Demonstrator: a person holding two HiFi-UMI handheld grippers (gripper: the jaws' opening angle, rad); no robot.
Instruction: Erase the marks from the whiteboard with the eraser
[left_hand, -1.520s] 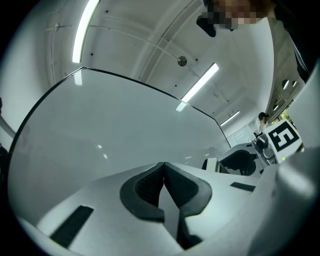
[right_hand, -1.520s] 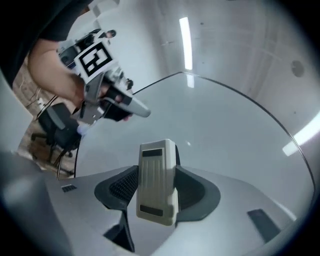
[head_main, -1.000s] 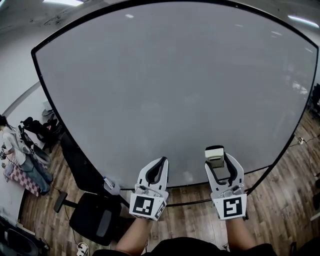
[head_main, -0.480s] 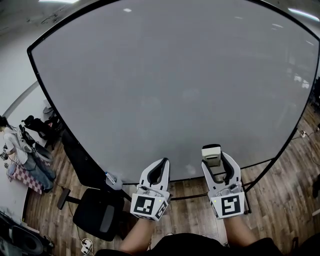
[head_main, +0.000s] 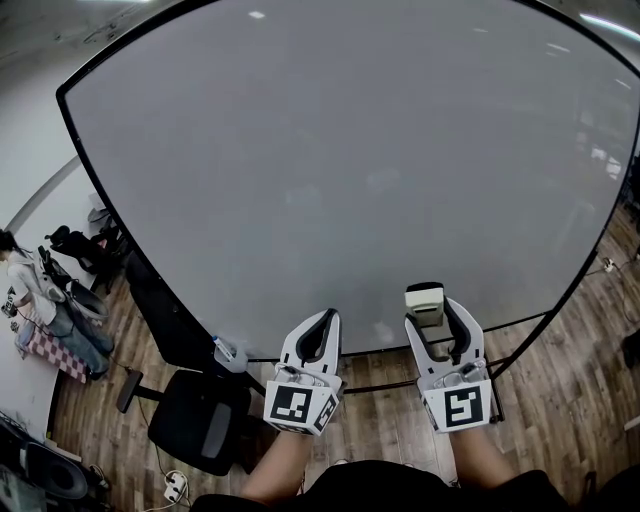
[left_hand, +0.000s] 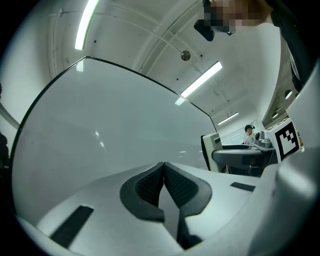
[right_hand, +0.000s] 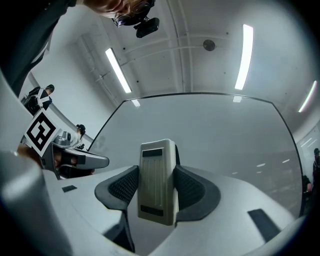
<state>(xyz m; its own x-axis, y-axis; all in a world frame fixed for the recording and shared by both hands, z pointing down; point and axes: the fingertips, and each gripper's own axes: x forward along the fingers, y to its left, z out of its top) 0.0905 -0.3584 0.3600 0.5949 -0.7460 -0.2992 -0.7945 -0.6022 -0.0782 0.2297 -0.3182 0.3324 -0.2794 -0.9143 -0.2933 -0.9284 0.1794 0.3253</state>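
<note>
A large whiteboard (head_main: 350, 150) in a black frame fills the head view; I see no marks on its grey-white surface. My right gripper (head_main: 432, 318) is shut on a pale eraser (head_main: 424, 303) with its felt side toward the board, low near the bottom edge. In the right gripper view the eraser (right_hand: 158, 181) stands upright between the dark pads of the right gripper (right_hand: 159, 187). My left gripper (head_main: 322, 322) hangs beside it, shut with nothing in it; the left gripper (left_hand: 163, 172) has its pads touching in its own view, the whiteboard (left_hand: 100, 130) behind.
A black office chair (head_main: 195, 425) stands on the wood floor at lower left, below the board's corner. A person (head_main: 30, 300) sits at the far left. The board's black stand bar (head_main: 400, 385) runs under both grippers. A white object (head_main: 225, 352) rests at the board's lower left edge.
Both grippers have dropped slightly in the head view, and the view has shifted a little. The eraser stays held in the right gripper.
</note>
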